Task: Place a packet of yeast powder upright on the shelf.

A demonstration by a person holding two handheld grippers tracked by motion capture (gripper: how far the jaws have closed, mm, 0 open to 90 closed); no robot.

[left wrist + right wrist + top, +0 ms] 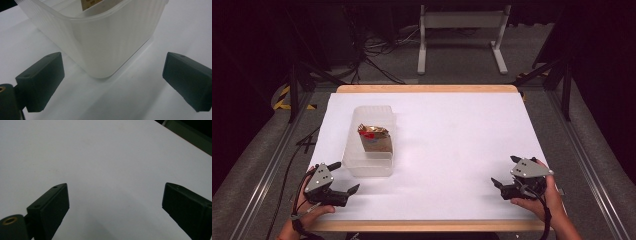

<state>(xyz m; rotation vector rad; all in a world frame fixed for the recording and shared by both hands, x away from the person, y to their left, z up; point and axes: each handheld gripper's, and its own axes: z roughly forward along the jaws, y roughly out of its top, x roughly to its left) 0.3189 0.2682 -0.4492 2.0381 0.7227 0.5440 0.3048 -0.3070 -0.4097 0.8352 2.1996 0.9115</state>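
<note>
The counter (452, 150) carries a white sheet that covers nearly all of its top, with a strip of wooden edge showing at the far and near sides. A translucent ribbed plastic container (373, 141) stands on the left half of the sheet, open at the top. Inside it sits a small packet (374, 138), brown at the body with a crinkled gold and red top, upright against the middle of the container. The left gripper (342, 177) rests at the near left corner of the counter, held in the person's left hand (307, 202), just beside the container's near end but apart from it. In the left gripper view the two black jaws stand wide apart with nothing between the pads; the rounded near corner of the container (105, 45) fills the space ahead of them, not touched, and a sliver of the brown packet (91, 3) shows over the rim. The right gripper (507, 172) sits at the near right of the counter in the person's right hand (544, 200), well apart from the container. In the right gripper view its jaws are spread wide over bare white sheet (105, 170), holding nothing. A white frame stand (462, 35) and loose cables lie on the floor beyond the counter.
</note>
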